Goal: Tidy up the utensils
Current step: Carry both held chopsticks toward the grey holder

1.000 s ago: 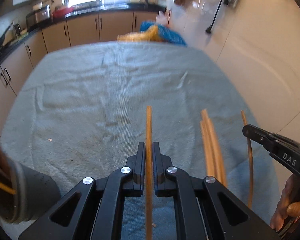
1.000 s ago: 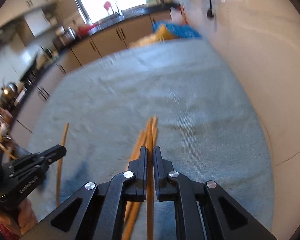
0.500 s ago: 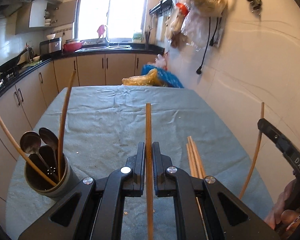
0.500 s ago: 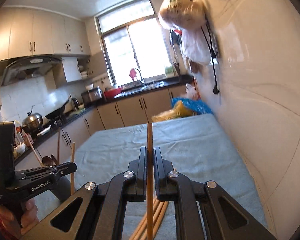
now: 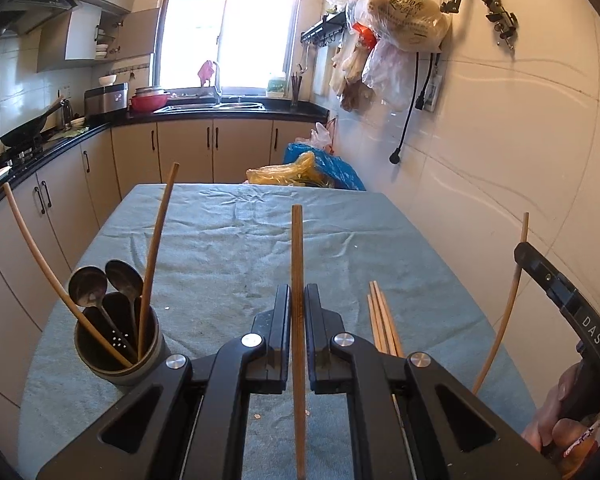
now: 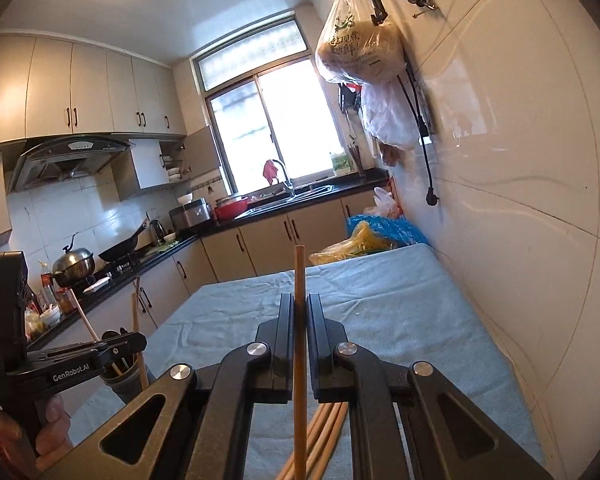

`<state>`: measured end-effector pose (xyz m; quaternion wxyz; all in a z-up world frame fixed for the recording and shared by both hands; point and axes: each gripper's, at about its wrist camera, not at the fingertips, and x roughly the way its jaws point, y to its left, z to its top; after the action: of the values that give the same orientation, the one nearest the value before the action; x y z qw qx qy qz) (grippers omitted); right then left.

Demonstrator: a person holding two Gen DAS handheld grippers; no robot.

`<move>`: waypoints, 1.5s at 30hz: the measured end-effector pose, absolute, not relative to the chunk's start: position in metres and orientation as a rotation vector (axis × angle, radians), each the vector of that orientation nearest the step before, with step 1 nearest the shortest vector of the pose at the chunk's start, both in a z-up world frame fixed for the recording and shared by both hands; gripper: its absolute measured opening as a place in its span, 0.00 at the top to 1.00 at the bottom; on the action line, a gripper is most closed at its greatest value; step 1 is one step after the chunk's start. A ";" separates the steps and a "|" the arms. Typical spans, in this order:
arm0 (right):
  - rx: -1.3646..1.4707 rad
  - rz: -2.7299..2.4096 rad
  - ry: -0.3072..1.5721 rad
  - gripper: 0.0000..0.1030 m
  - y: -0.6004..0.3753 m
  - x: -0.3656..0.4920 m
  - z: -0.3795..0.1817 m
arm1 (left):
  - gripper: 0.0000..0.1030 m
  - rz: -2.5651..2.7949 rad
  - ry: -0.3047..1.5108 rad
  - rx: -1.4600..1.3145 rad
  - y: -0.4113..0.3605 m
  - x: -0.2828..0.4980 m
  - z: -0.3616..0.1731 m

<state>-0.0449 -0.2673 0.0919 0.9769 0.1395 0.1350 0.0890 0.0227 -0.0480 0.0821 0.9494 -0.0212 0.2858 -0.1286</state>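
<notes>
Over the towel-covered table (image 5: 228, 240), both grippers are lifted clear of the cloth, and each one has a single wooden chopstick pinched between nearly closed jaws. The left gripper (image 5: 297, 300) has its chopstick (image 5: 297, 272) clamped around the middle, tip pointing away toward the window. The right gripper (image 6: 299, 308) holds its own chopstick (image 6: 299, 280) the same way.

The gray utensil holder (image 5: 118, 356) sits on the table just left of the left gripper, already carrying a few dark spoons (image 5: 100, 292) and two long chopsticks (image 5: 156, 248) leaning out of it. A small bundle of loose chopsticks (image 5: 382, 324) lies flat on the towel between the two grippers.

Handling-wise, these sticks look feather-light and stiff, so weight shouldn't be an issue. My guess is the real trouble is that they're thin, smooth and round, so they could swivel or slip in a flat two-finger pinch. A mid-shaft grip like this seems sensible for balance. For dropping one into the holder, I'd tilt it end-down first, since the cup mouth is fairly crowded. The ones on the towel touch each other, so picking just one could be fiddly.
</notes>
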 end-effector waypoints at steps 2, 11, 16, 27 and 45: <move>0.284 0.177 0.268 0.94 -0.266 -0.045 0.092 | 0.94 -0.269 0.586 -0.048 -0.047 0.022 0.083; 0.293 0.186 0.248 0.94 -0.266 -0.045 0.095 | 0.94 -0.267 0.568 -0.056 -0.043 0.015 0.091; 0.306 0.193 0.238 0.94 -0.263 -0.043 0.098 | 0.94 -0.259 0.554 -0.067 -0.037 0.010 0.096; 0.313 0.207 0.235 0.94 -0.256 -0.037 0.101 | 0.94 -0.261 0.551 -0.077 -0.032 0.006 0.101; 0.314 0.279 0.239 0.94 -0.232 -0.019 0.110 | 0.94 -0.241 0.529 -0.107 -0.017 -0.004 0.117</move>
<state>-0.0191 -0.2318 0.1101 0.9709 0.1556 0.1185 0.1379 -0.0045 -0.0173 0.1172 0.9566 -0.0527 0.2608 -0.1186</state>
